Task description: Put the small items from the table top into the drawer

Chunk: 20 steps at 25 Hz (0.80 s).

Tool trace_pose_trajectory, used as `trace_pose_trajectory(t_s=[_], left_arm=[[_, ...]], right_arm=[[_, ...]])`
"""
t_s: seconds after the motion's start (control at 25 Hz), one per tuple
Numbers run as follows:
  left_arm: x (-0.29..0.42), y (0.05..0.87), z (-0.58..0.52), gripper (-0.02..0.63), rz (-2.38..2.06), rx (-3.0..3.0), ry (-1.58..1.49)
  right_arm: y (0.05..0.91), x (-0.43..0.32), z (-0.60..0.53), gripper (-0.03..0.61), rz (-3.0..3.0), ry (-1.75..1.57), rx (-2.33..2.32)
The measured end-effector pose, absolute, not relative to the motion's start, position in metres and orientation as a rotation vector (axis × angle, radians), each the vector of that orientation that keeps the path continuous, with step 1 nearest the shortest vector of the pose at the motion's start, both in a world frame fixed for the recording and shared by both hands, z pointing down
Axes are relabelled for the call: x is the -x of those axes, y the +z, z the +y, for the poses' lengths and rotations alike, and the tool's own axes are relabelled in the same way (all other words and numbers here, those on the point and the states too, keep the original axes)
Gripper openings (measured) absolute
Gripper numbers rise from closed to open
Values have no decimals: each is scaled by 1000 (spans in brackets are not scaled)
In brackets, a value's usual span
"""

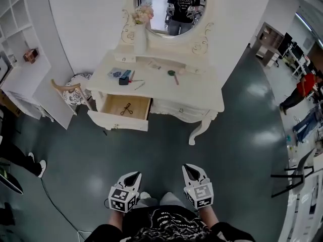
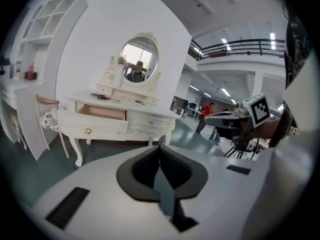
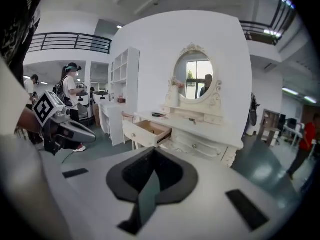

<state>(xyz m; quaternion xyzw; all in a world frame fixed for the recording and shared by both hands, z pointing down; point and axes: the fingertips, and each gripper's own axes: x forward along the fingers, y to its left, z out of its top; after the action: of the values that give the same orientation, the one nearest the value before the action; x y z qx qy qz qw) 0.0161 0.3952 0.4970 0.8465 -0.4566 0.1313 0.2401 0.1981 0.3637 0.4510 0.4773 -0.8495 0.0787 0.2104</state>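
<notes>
The left gripper (image 1: 134,175) and the right gripper (image 1: 189,168) are held clenched and empty, well back from the table (image 1: 202,91). On its top small items (image 1: 124,77) are scattered; a dark item (image 1: 126,109) is seen in the open drawer (image 1: 118,121)

Head view: high up, looking steeply down, well back from the cream carved dressing table (image 1: 197,92) at upper centre. The left gripper (image 1: 133,175) and right gripper (image 1: 188,169) sit at the lower edge.

Left gripper view: low, looking along its own jaws, table far off at left middle.

Right gripper view: same setup, table at centre.

All three share the table, the open wooden drawer (image 1: 118,121) and the oval mirror (image 1: 156,14). Each gripper view catches the other gripper at a side edge.
</notes>
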Motion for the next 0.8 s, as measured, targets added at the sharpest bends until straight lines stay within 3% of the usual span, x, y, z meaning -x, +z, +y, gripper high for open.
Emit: trace_pose_trajectory(t_s=[0.4,0.8], left_arm=[[-69,453,392,15,-1328,-2496,348],[-47,437,389,15,-1400,-2490,302]], right_arm=[[409,-234,374,8,-2416,71,-1402],[388,-214,362,9,-2482,42,-1452]])
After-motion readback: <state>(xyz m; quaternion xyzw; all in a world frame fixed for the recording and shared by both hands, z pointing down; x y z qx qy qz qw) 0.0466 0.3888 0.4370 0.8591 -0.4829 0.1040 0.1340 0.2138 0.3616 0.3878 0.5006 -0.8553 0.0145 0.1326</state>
